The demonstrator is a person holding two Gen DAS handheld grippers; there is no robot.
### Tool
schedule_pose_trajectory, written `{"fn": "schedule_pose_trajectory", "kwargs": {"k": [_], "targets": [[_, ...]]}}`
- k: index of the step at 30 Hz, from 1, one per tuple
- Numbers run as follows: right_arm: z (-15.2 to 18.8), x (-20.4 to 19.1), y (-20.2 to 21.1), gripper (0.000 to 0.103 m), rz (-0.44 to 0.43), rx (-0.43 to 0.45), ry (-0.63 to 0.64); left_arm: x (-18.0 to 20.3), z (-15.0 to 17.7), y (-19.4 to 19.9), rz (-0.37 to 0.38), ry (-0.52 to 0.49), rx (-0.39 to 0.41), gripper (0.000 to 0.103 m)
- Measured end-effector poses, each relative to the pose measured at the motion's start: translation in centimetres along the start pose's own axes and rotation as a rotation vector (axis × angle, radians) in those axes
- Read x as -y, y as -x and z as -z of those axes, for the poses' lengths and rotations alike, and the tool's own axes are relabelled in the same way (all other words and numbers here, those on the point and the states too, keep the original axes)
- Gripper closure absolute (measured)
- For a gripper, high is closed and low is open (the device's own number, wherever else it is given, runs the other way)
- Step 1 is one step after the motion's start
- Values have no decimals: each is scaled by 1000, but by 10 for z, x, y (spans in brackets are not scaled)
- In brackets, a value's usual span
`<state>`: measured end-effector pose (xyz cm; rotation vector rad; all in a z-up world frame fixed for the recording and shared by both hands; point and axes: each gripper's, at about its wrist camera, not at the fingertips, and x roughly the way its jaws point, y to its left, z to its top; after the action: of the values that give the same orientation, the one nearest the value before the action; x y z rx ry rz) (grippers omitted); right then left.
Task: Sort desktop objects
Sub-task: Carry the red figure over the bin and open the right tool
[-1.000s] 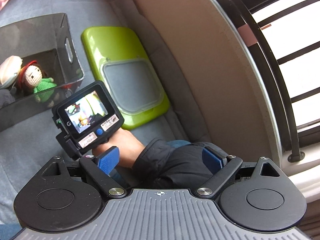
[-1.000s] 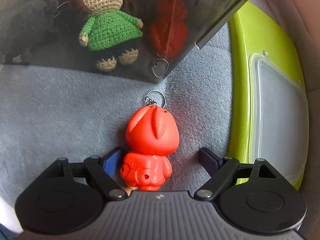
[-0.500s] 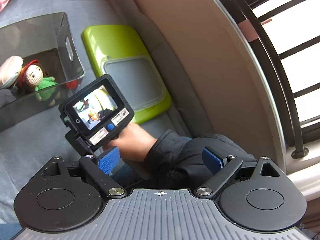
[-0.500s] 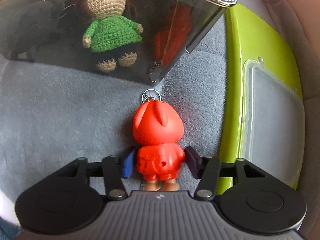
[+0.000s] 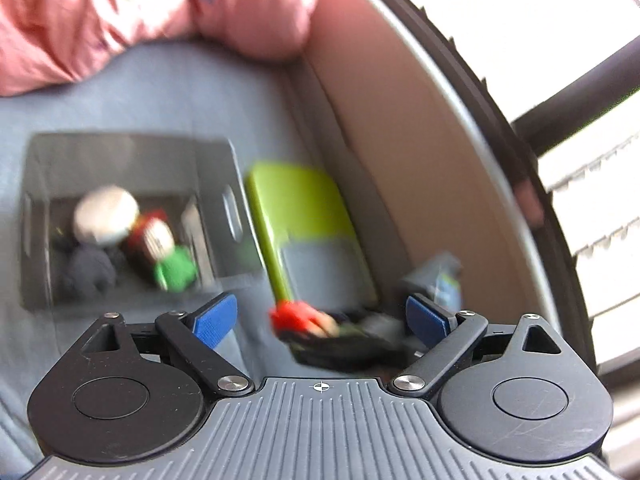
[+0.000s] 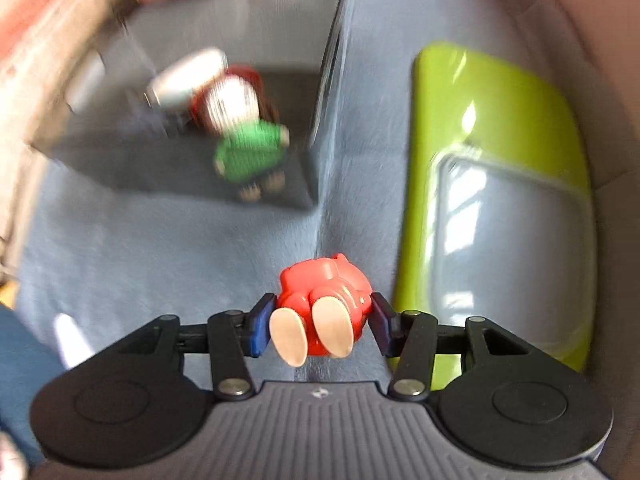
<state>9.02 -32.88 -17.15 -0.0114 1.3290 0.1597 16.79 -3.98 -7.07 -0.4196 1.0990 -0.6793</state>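
The red figure (image 6: 324,300) is clamped between the pads of the right gripper (image 6: 323,322), clear of the cloth. Ahead and left, the grey bin (image 6: 328,92) holds a crocheted doll (image 6: 244,136). Deposit is judged outstanding. The left gripper (image 5: 320,320) is spread wide, empty.

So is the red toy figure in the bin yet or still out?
Out. The right gripper holds the red figure above grey cloth, short of the clear bin.
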Motion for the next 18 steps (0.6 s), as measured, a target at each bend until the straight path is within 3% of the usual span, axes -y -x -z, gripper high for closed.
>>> {"fn": "schedule_pose_trajectory", "kwargs": {"k": [4, 8, 11, 15, 18], "targets": [[-18, -5, 62, 51, -30, 105, -22, -25, -19, 12, 115, 85, 58, 5], [-79, -21, 70, 51, -76, 191, -13, -45, -29, 17, 226, 110, 122, 4], [-119, -36, 68, 51, -109, 240, -10, -50, -29, 10, 243, 78, 141, 3], [-170, -61, 15, 51, -126, 214, 4, -64, -27, -9, 211, 24, 115, 3], [-203, -86, -43, 51, -91, 160, 44, -69, -24, -35, 222, -32, 32, 3]]}}
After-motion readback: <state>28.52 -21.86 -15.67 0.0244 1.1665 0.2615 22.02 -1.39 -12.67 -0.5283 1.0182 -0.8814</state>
